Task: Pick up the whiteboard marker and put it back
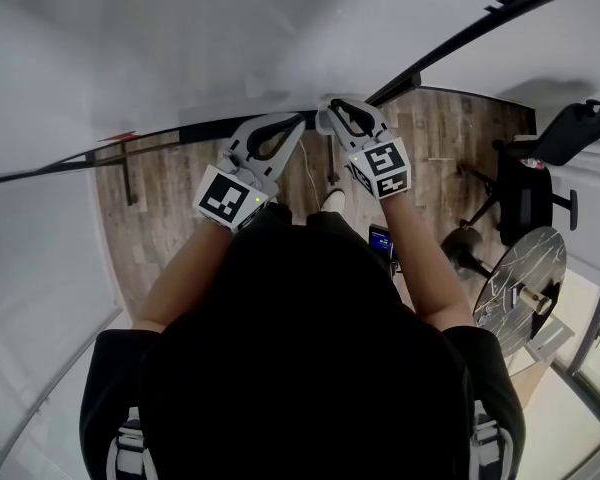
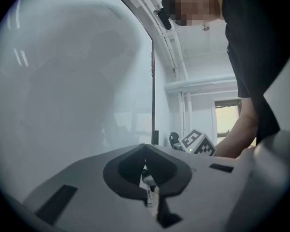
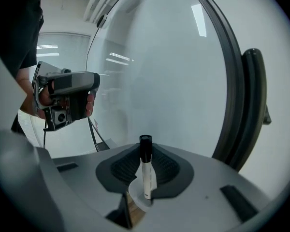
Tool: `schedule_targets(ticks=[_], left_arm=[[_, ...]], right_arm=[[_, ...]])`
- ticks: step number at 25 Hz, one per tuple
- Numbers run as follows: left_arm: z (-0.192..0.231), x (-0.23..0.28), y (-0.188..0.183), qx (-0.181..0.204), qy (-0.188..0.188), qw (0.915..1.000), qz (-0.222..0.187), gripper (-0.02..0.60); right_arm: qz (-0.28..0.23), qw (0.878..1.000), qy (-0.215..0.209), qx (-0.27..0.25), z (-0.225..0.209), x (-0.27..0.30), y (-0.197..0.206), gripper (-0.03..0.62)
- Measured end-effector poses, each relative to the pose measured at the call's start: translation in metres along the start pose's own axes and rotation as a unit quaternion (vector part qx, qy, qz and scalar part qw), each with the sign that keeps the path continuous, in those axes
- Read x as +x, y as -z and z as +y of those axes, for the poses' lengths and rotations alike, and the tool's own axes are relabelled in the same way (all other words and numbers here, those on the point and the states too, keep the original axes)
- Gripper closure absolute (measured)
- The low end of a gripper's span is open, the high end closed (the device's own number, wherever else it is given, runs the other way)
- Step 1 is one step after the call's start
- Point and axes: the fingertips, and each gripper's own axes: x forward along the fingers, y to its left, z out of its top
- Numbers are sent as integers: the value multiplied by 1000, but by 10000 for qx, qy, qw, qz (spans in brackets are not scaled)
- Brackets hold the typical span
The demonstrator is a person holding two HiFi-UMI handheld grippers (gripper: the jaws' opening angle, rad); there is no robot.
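Though the head view hides it, right gripper (image 3: 146, 153) clamps marker (image 3: 146, 178).

The whiteboard marker (image 3: 145, 173) was a slim white barrel with a black cap. It stood upright, cap toward 12 o'clock and its other end toward 6 o'clock. The dark pads of the right gripper (image 3: 145, 151) pressed on it from 3 and 9 o'clock.

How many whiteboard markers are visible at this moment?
1. The marker stands upright, black cap up, clamped in the right tongs. A small white thing showing through the gap of the left tongs is too unclear to name; another marker may be hidden.
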Motion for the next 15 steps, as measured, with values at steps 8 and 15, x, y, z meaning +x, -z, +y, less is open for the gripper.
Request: schedule_targets(ticks=[8,15], left_arm=[[7,-3,6,-18,-88,9999,45,578],[11,-6,4,-49,-178,9998,54,578]], right_arm=[[350,9993,-107,-79,0,18,29,526],[613,9979,-184,-132,1,31,49,526]])
